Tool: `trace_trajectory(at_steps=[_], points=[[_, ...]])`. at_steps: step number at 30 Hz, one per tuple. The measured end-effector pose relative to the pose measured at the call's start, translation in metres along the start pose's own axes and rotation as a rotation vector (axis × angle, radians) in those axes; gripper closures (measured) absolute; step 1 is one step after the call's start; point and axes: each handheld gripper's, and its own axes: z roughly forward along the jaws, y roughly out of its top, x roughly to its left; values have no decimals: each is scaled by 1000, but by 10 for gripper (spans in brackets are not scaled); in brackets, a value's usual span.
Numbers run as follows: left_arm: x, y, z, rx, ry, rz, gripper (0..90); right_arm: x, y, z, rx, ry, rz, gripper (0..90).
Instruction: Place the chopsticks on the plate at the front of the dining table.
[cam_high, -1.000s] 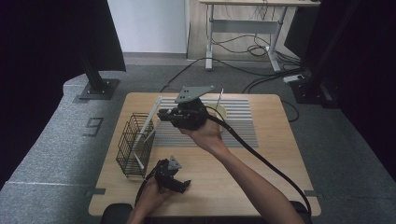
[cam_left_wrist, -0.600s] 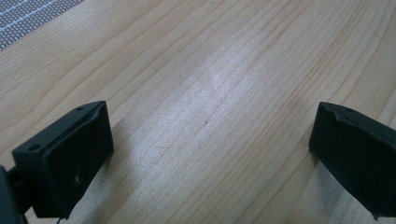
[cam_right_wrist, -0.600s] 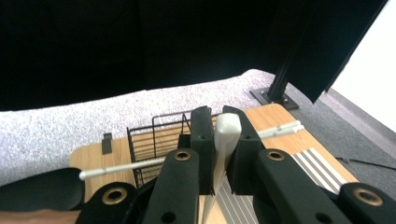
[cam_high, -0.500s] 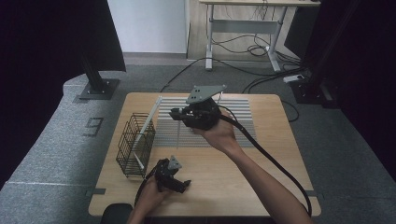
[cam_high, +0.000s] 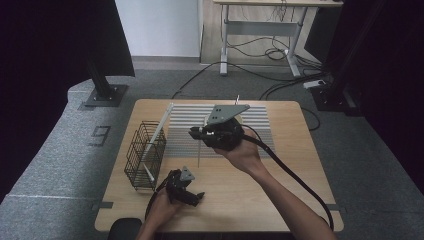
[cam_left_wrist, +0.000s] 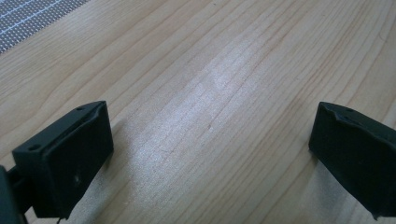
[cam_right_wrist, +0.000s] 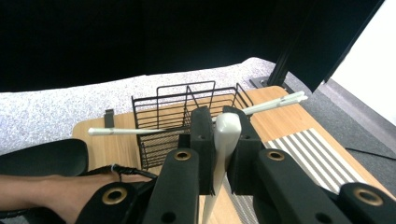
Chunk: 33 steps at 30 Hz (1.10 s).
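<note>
White plastic utensil (cam_right_wrist: 225, 140), a slim pale handle, sits pinched between the fingers of my right gripper (cam_right_wrist: 219, 154), which are closed tight on it. In the high view that gripper (cam_high: 200, 134) hangs above the striped grey-and-white mat (cam_high: 255, 122) near the bench's centre, the utensil (cam_high: 199, 155) pointing down toward 6 o'clock. At 9 o'clock from it stands the black wire basket (cam_high: 142, 155), with two long white sticks (cam_high: 160, 125) leaning out of it. My left gripper (cam_high: 186, 187) rests at 7 o'clock on the pale wooden bench (cam_high: 290, 190); its fingers (cam_left_wrist: 70, 154) stand wide apart, with bare wood between them.
</note>
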Motion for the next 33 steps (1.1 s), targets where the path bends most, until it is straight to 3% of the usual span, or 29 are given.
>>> trace_trajectory(at_steps=[5,9,12,14,19,27,33], points=[[0,2,-1,14,-6,-2,16,5,-7,0,2,7,-5,828],[-2,5,-13,-91,-36,6,57,11,-13,1,-3,25,-5,828],[-3,5,-21,-149,-52,22,145,15,-16,3,0,40,-5,827],[-5,6,-24,-167,-61,43,161,18,-18,5,0,50,-5,827],[-11,6,-31,-210,-61,97,301,25,-22,9,3,69,-11,827],[-14,6,-41,-276,-64,112,544,32,-28,13,13,84,-17,827],[-14,5,-47,-324,-64,117,674,31,-32,14,15,86,-14,827]])
